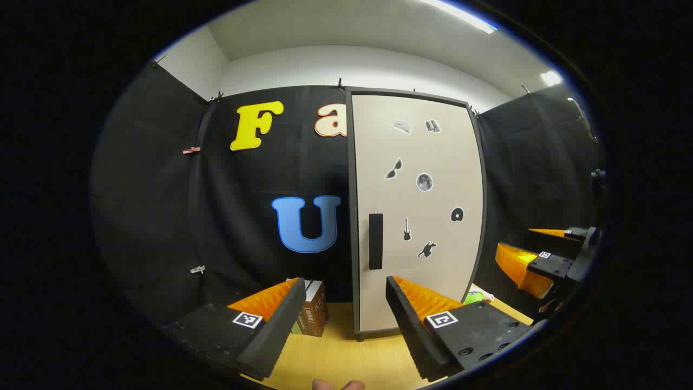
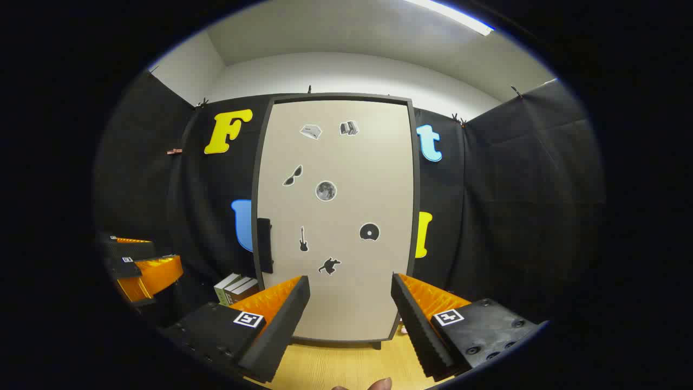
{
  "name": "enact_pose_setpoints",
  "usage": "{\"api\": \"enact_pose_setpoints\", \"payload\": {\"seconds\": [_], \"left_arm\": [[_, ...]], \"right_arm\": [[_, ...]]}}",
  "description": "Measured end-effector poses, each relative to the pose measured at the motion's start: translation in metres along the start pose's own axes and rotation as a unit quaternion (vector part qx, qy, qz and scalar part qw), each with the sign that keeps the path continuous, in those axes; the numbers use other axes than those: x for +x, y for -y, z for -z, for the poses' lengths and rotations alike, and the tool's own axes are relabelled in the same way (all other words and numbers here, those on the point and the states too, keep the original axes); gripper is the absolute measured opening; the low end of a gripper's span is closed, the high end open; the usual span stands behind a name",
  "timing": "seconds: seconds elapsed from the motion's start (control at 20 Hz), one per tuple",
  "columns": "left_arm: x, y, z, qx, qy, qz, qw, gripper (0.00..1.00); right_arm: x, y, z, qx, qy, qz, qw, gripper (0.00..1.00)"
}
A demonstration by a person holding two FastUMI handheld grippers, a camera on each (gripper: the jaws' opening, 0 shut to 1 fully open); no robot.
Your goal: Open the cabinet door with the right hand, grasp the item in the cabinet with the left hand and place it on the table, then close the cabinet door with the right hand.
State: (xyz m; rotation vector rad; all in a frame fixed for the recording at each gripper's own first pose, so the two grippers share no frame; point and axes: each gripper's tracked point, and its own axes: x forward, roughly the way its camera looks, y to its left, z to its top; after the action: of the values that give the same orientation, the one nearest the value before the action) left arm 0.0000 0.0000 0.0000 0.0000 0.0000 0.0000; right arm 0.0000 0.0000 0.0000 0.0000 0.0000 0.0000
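The tall beige cabinet door (image 2: 335,216), matte with a dark frame, small stickers and a black vertical bar handle (image 2: 264,245), stands closed on the pale wood-grain table (image 2: 346,368), hiding what is inside. The left gripper (image 1: 341,319) and right gripper (image 2: 349,319) both hold ridged fingers apart, gripping nothing. Small cardboard boxes (image 2: 235,288) sit beside the cabinet.

We find a staged recording booth, not a lived-in home: black cloth (image 2: 514,179) is clipped up as walls on three sides, white room walls and ceiling strip lights (image 1: 460,13) show above it, and a lone sticker-covered cabinet (image 2: 335,216) stands on a bare wooden table (image 1: 346,352) beside a few boxes (image 1: 311,311)
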Motion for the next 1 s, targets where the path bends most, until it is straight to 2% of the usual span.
{"api": "enact_pose_setpoints", "payload": {"seconds": [0.45, 1.0], "left_arm": [[-0.012, 0.010, 0.002, -0.003, -0.001, 0.005, 1.000, 0.94], [-0.017, -0.002, 0.006, -0.014, 0.000, -0.003, 1.000, 0.94]], "right_arm": [[-0.004, 0.012, -0.007, 0.014, 0.005, 0.015, 1.000, 0.98], [-0.004, 0.002, -0.003, 0.008, 0.000, 0.010, 1.000, 0.98]]}}
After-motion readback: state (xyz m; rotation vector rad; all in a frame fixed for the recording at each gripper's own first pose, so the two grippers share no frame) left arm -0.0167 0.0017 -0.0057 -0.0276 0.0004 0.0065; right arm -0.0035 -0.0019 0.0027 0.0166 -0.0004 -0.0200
